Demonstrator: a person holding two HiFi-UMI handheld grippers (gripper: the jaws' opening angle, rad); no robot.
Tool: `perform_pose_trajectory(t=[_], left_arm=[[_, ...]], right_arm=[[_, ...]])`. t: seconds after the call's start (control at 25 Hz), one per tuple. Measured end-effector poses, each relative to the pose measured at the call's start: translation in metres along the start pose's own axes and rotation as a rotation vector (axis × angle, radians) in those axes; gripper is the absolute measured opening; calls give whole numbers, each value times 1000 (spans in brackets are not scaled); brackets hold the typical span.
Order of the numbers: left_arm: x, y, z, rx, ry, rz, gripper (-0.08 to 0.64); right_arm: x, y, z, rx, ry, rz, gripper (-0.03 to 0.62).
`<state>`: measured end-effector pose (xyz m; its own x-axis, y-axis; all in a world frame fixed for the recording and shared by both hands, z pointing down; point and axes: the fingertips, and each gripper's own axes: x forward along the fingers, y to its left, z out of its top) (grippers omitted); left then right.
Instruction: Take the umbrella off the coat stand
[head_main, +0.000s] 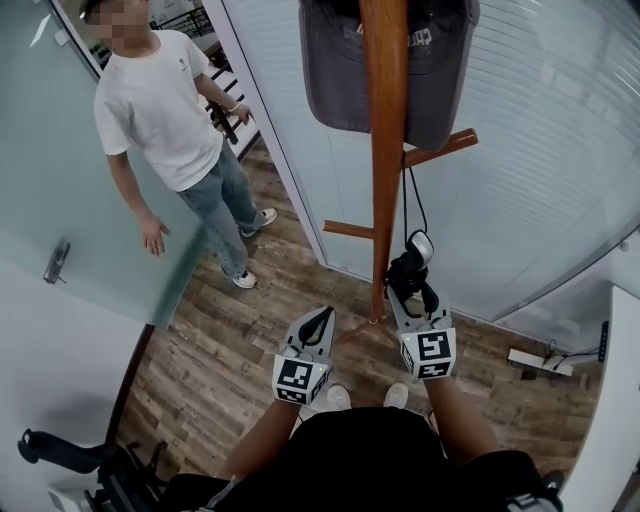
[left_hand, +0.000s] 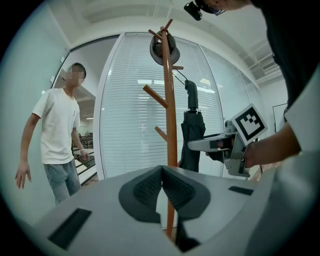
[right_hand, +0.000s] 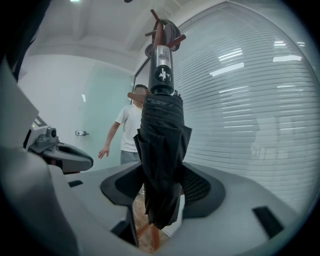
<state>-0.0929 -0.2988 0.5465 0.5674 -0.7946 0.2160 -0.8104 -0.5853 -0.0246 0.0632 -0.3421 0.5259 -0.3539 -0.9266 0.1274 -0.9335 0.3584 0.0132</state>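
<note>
A wooden coat stand (head_main: 385, 150) rises in front of me, with a grey cap (head_main: 340, 70) on its top. The folded black umbrella (head_main: 410, 270) hangs by a thin black strap (head_main: 410, 200) from the right-hand peg (head_main: 445, 147). My right gripper (head_main: 410, 292) is shut on the umbrella's folded canopy (right_hand: 161, 150), its pads pressing both sides, and the handle (right_hand: 162, 75) points upward. Just left of the pole, my left gripper (head_main: 318, 322) is shut with nothing in it; its pads (left_hand: 150, 187) meet in front of the stand (left_hand: 170, 125). The left gripper view also shows the umbrella (left_hand: 192, 135).
A person in a white T-shirt (head_main: 165, 100) stands at the left beside a frosted glass door (head_main: 55, 262). A glass wall with blinds (head_main: 540, 150) runs close behind the stand. A power strip (head_main: 540, 362) lies on the wood floor at right, and a black chair (head_main: 60, 455) sits at lower left.
</note>
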Motion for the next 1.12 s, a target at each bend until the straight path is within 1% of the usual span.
perform_pose_trajectory(t=[0.32, 0.56, 0.68, 0.84, 1.12], left_arm=[[-3, -6, 0, 6, -20, -4, 11], [2, -10, 10, 14, -39, -14, 11], [5, -10, 10, 4, -32, -18, 11], [4, -9, 10, -4, -32, -23, 11], [2, -8, 13, 8, -41, -24, 11]], right_arm=[[-17, -8, 35, 22, -80, -12, 233], [-26, -12, 89, 0, -178, -1, 233], [-26, -16, 110, -4, -212, 3, 233], [-27, -16, 133, -1, -243, 6, 235], [-33, -21, 174, -8, -313, 6, 236]])
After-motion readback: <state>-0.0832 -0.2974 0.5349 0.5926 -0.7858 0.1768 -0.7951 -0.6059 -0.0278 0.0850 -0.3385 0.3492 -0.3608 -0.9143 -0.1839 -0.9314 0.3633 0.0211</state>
